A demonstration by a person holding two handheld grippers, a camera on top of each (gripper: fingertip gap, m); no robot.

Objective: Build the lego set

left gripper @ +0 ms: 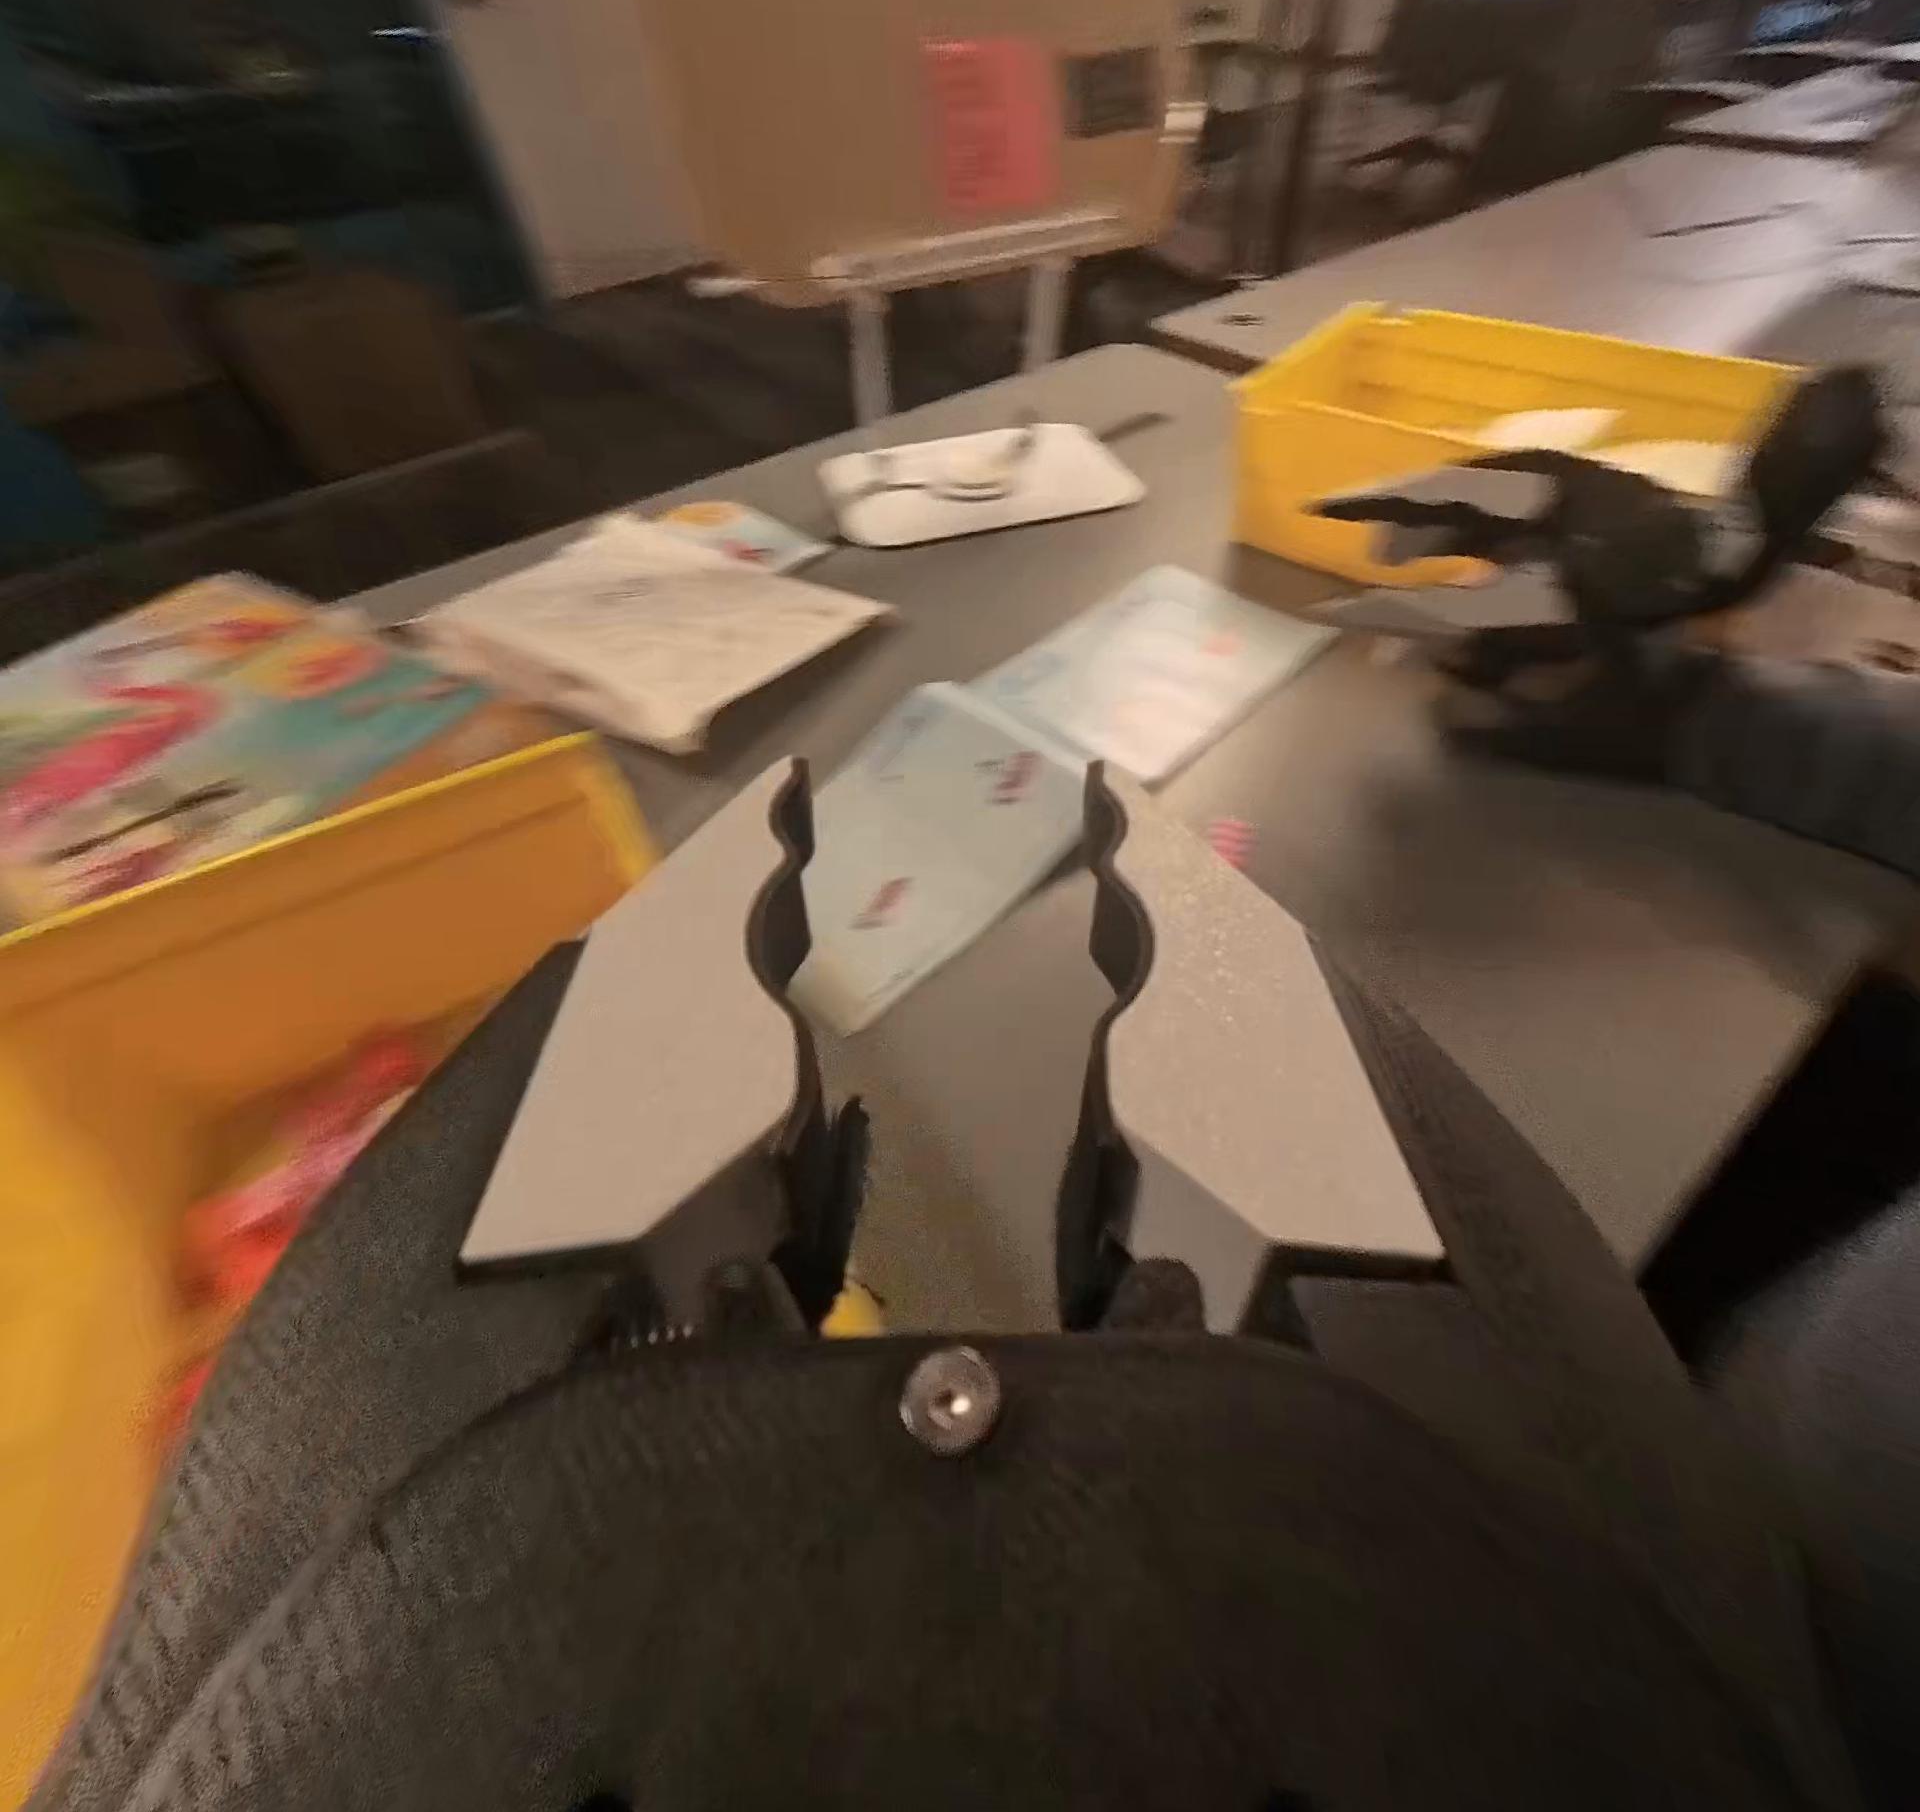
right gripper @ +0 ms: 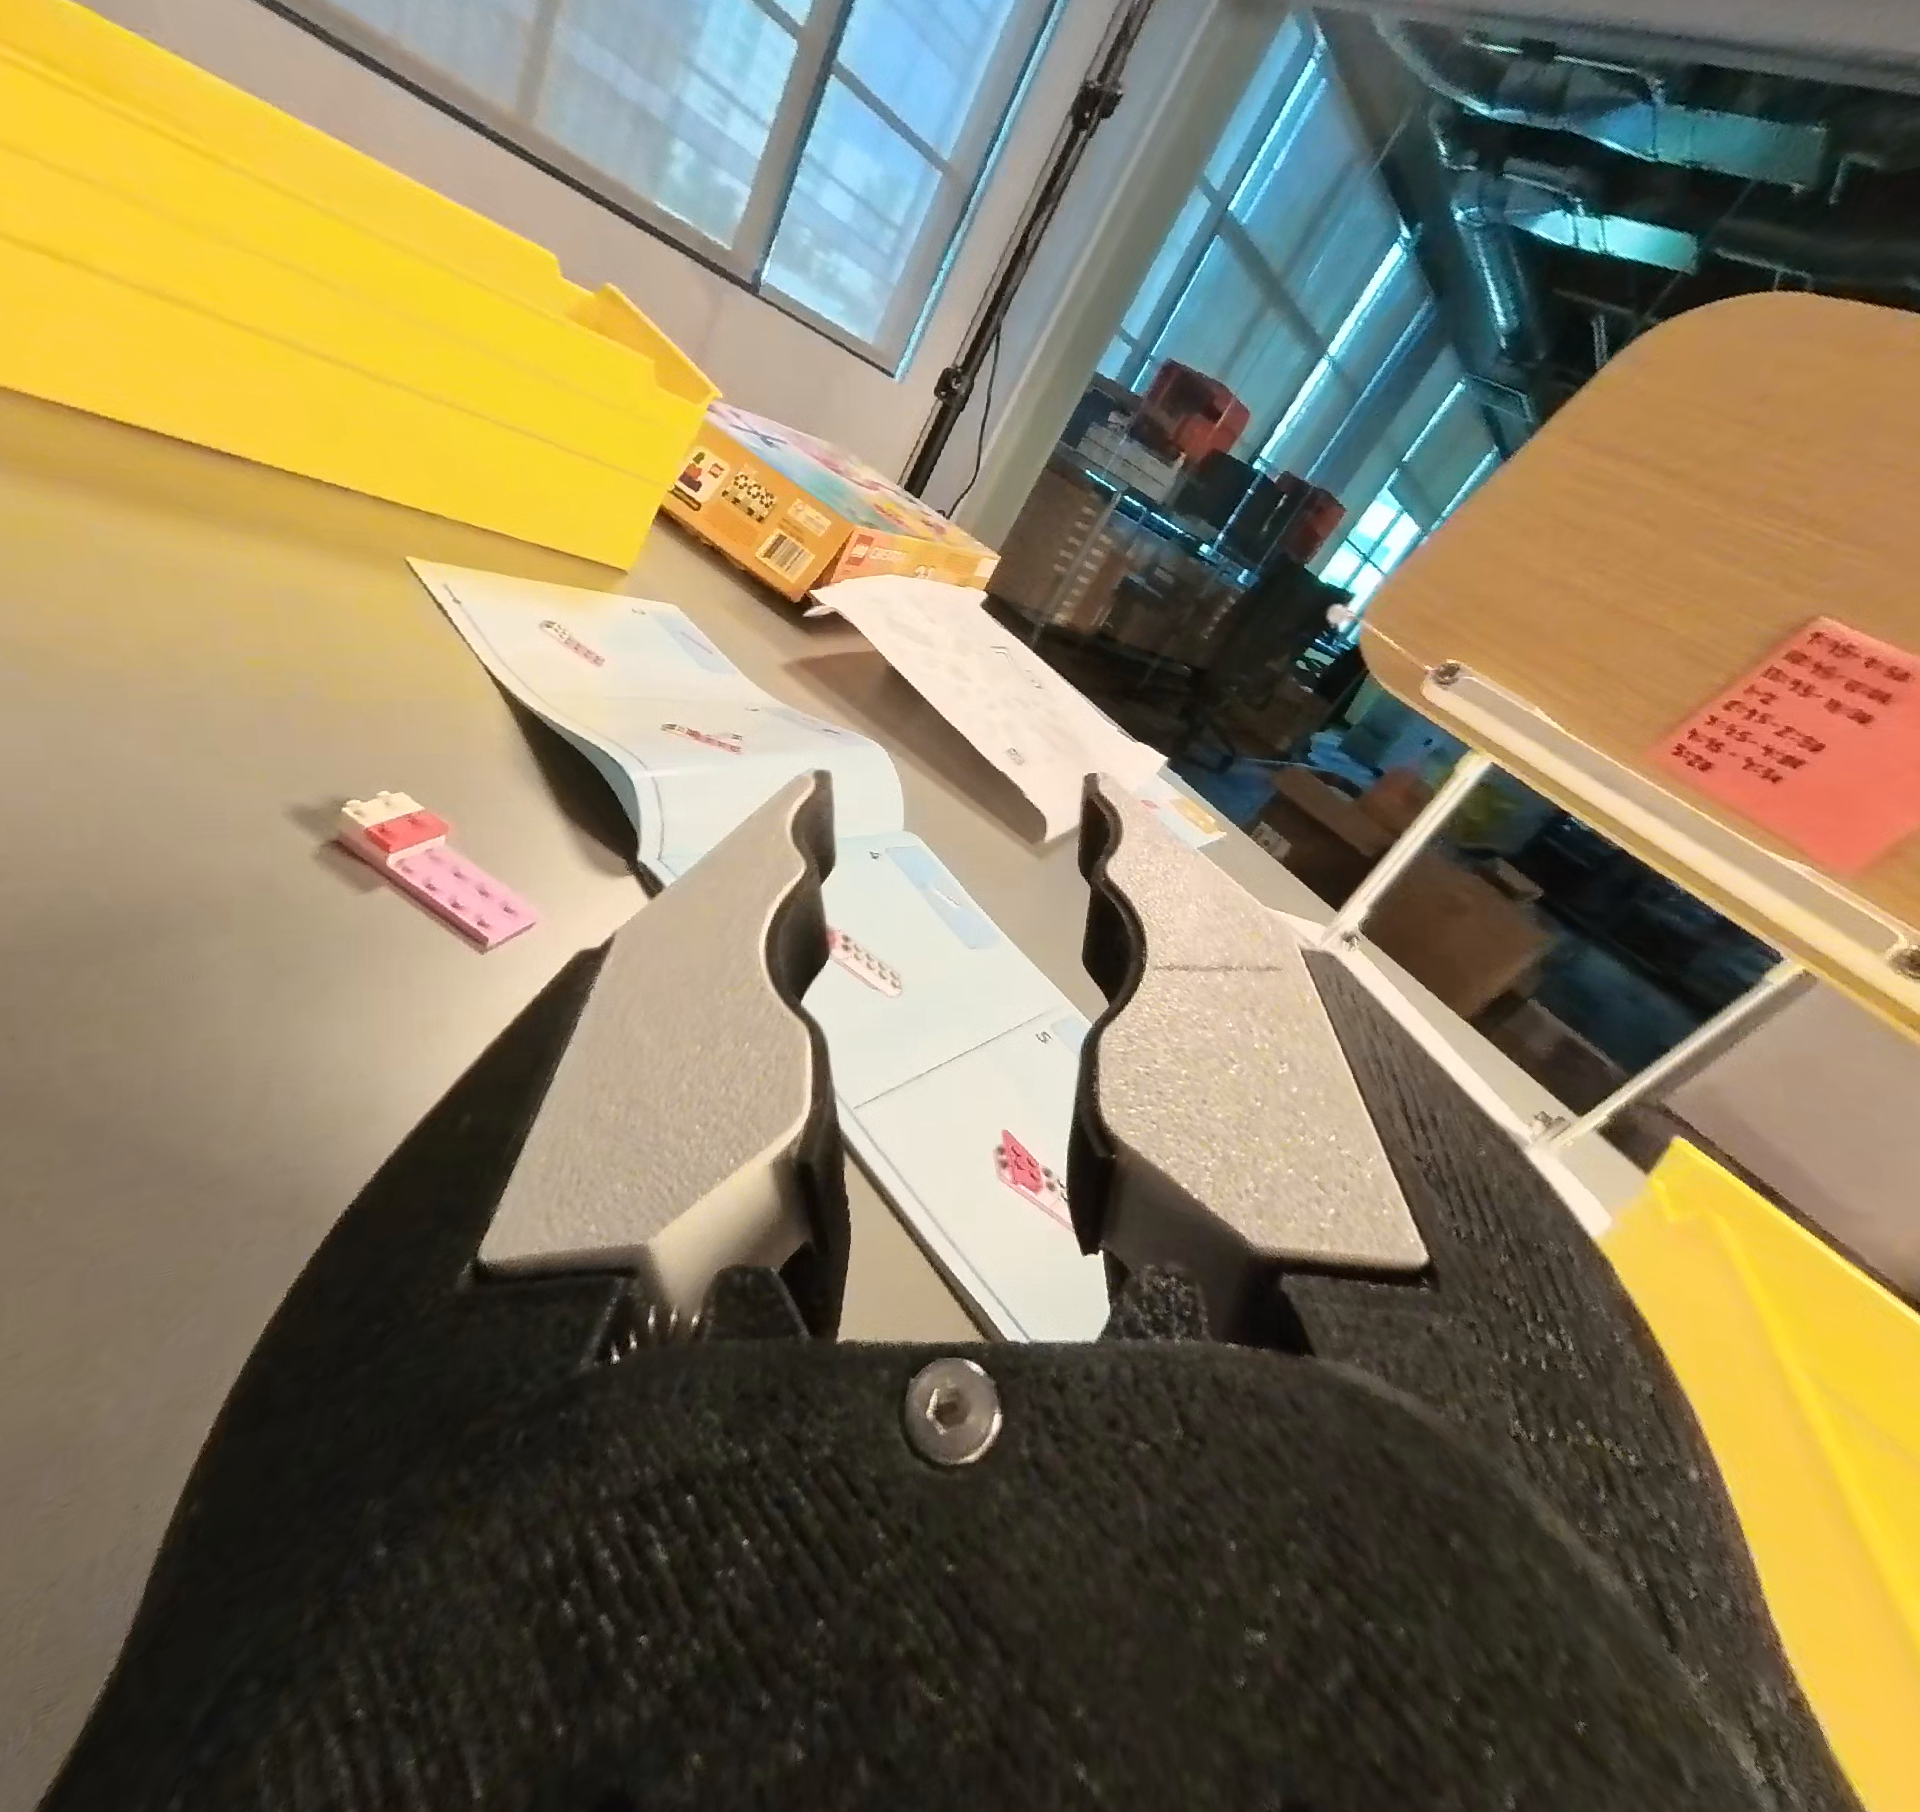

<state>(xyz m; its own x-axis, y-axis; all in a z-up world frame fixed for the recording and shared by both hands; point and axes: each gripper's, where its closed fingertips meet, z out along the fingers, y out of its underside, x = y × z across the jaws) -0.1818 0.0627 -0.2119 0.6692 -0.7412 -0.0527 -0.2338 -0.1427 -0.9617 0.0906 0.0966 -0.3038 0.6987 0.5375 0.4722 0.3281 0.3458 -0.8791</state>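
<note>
1. Both tools stand wide and hold nothing: left tool (left gripper: 943, 806), right tool (right gripper: 956, 817).
2. Each hovers over the open booklet (right gripper: 665, 713) on the table (right gripper: 208, 723).
3. Pink bricks (right gripper: 431, 863) lie left of the right tool.

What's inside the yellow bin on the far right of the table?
The yellow bin shows pale, paper-like contents near its far side. The right gripper and the near wall cover the rest.

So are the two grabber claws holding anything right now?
No, nothing is held. The left gripper and the right gripper both stand open above the pale blue booklet, pads pressing on nothing.
</note>
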